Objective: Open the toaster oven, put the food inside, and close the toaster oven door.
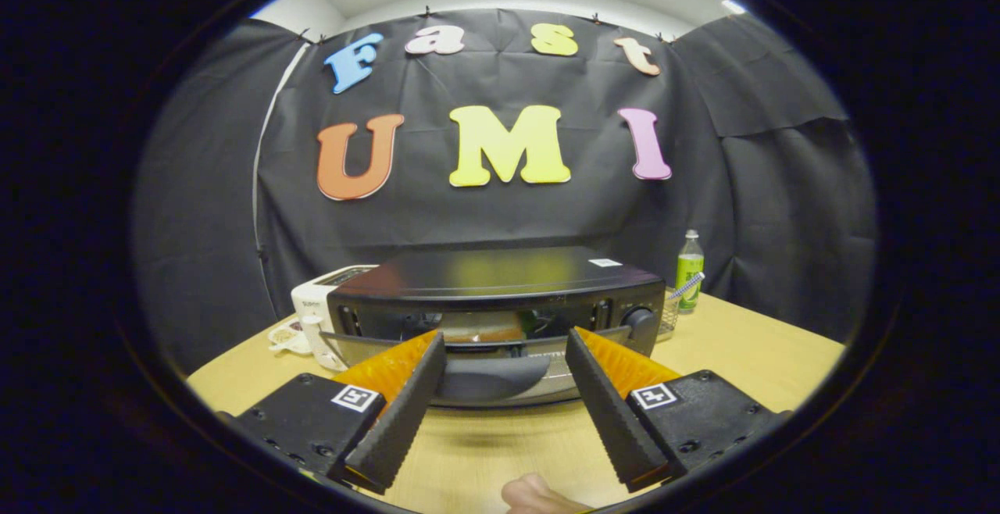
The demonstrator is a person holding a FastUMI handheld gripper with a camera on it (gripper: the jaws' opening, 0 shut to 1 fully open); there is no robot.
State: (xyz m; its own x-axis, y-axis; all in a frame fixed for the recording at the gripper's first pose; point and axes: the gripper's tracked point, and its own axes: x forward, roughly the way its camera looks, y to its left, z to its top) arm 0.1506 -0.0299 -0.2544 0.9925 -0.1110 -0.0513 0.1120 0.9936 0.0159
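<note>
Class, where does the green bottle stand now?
The green bottle stands on the table, just right of the toaster oven, beyond the open tongs.

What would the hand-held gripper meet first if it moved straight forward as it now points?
Probably the toaster oven door, which hangs partly open just ahead of the open hand-held gripper. Depth is unclear, but nothing lies between them on the table.
</note>
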